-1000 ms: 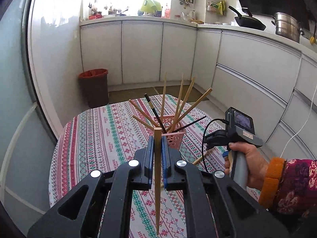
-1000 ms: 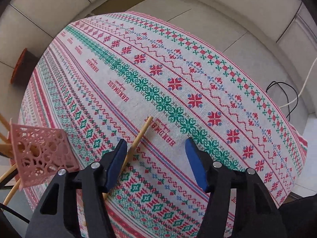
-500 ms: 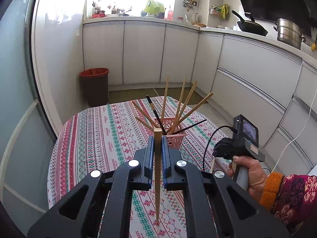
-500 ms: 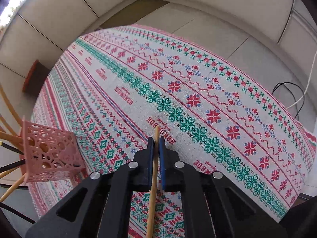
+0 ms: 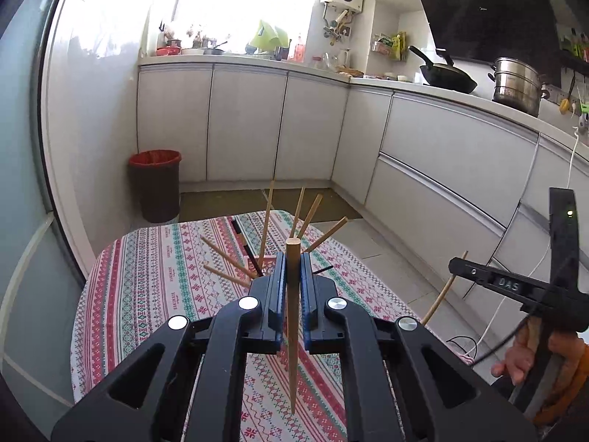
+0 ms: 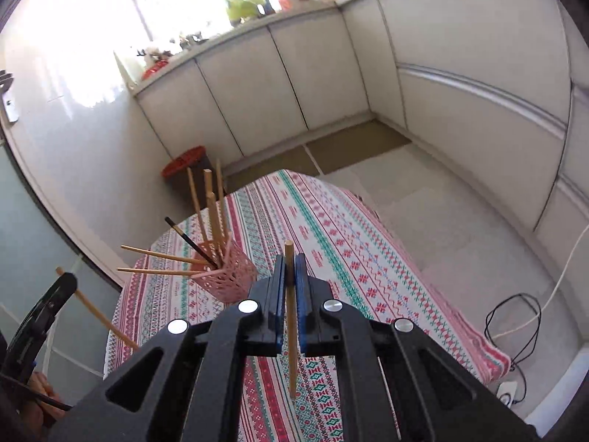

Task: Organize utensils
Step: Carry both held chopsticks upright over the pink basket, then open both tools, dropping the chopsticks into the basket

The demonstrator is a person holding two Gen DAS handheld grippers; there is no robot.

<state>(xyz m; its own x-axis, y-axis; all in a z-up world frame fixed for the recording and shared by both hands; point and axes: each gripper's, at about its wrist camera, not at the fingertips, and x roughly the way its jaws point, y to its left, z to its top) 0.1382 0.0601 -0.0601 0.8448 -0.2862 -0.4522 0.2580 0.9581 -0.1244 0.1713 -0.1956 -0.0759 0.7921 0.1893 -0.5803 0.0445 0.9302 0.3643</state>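
The left gripper [image 5: 293,276] pinches a wooden chopstick [image 5: 292,331] upright between its pads, and the right gripper [image 6: 291,280] pinches a second chopstick [image 6: 291,331] the same way. Both hang above the patterned tablecloth [image 6: 331,228]. Beyond them a pink holder [image 6: 228,280] stands on the cloth, chopsticks fanning out of it.

Both wrist cameras are riding close behind their jaws, looking down and forward across the table [image 5: 154,294], both sharing the pink holder [image 6: 232,280] and cabinets [image 5: 243,121].
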